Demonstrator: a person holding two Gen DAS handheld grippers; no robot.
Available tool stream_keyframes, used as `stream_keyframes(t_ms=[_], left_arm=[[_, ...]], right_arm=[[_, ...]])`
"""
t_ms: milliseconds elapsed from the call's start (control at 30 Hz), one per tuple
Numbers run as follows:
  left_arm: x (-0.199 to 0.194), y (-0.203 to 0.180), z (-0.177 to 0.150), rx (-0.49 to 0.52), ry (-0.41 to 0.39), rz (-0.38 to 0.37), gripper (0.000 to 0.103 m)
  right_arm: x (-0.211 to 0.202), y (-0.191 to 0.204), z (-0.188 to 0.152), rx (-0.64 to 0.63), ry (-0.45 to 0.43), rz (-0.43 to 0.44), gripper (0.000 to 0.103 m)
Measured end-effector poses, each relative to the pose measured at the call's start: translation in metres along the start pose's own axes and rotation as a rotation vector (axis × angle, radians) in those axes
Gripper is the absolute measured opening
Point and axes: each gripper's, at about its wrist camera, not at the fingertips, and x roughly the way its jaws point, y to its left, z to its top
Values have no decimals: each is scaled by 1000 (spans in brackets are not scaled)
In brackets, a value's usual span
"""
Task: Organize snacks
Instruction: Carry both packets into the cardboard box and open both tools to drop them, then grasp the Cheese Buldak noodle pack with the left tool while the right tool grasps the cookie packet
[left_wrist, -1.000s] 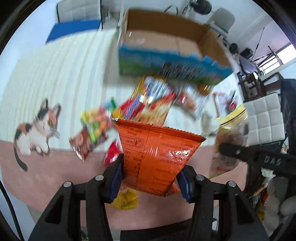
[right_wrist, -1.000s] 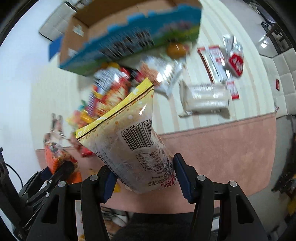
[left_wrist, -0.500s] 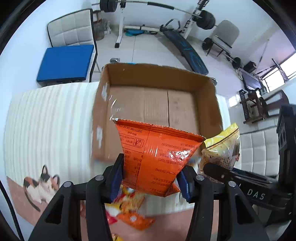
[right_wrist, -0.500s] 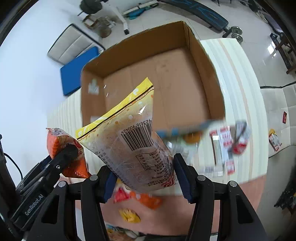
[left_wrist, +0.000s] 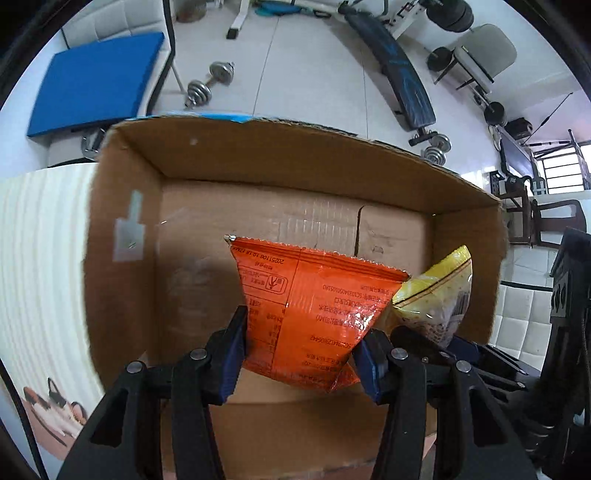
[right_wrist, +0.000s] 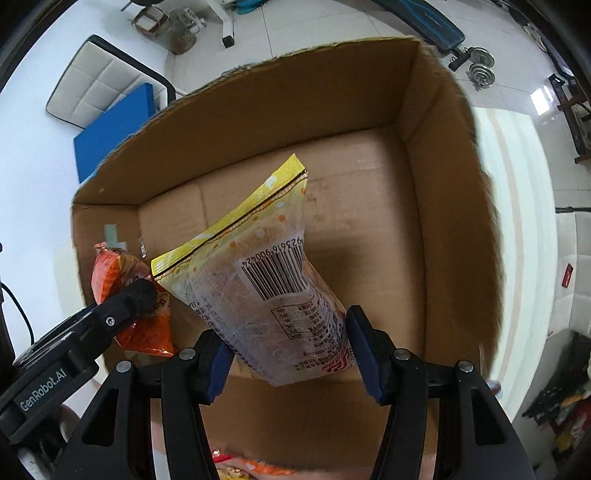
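My left gripper (left_wrist: 301, 354) is shut on an orange snack bag (left_wrist: 310, 310) and holds it over the open cardboard box (left_wrist: 258, 158). My right gripper (right_wrist: 286, 354) is shut on a yellow-topped clear snack bag (right_wrist: 258, 273), also over the box (right_wrist: 443, 184). The two bags hang side by side above the box's bare bottom. The yellow bag shows at the right of the left wrist view (left_wrist: 439, 295). The orange bag (right_wrist: 118, 273) and the left gripper (right_wrist: 136, 295) show at the left of the right wrist view.
The box stands on a cream striped tablecloth (left_wrist: 40, 258) with a cat picture (left_wrist: 55, 402). More snack packets (right_wrist: 251, 467) peek out below the box's near wall. A blue-cushioned chair (left_wrist: 96, 77), dumbbells (left_wrist: 210, 83) and a weight bench (left_wrist: 399, 70) stand on the floor behind.
Both grippers have moved forward with their bags, from above the snack pile to over the open box. The box now fills both views.
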Motion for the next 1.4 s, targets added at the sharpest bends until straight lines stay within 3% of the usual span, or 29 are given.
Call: stream_keyframes(t_ms=[200, 267, 300, 333, 367, 433, 733, 933, 1133, 1200, 1400], left_arm=[[13, -3, 18, 11, 28, 9, 50], [10, -6, 21, 32, 14, 14, 50], [8, -5, 22, 39, 3, 27, 50], [5, -7, 22, 49, -2, 38, 54], [5, -8, 22, 52, 0, 39, 65], [2, -8, 22, 56, -3, 36, 76], [-32, -12, -6, 101, -81, 47, 79], [-76, -11, -55, 138, -195, 102, 79], [-108, 3, -135, 178, -295, 188, 79], [-101, 10, -163, 205, -292, 222, 79], [-17, 30, -226, 253, -114, 297, 79]], right_arm=[[10, 8, 22, -56, 18, -10, 62], [11, 9, 24, -72, 20, -8, 71], [11, 12, 25, -91, 19, -25, 85], [10, 14, 26, -108, 16, -43, 93], [8, 16, 26, -126, 9, -60, 93], [3, 20, 23, -148, -3, -79, 93], [-24, 28, -17, -210, -89, -118, 98], [-58, 16, -70, -202, -162, -78, 98], [-67, 2, -146, -258, -186, -75, 99], [-60, -4, -171, -304, -177, -89, 99], [-1, -16, -204, -406, -63, -139, 99]])
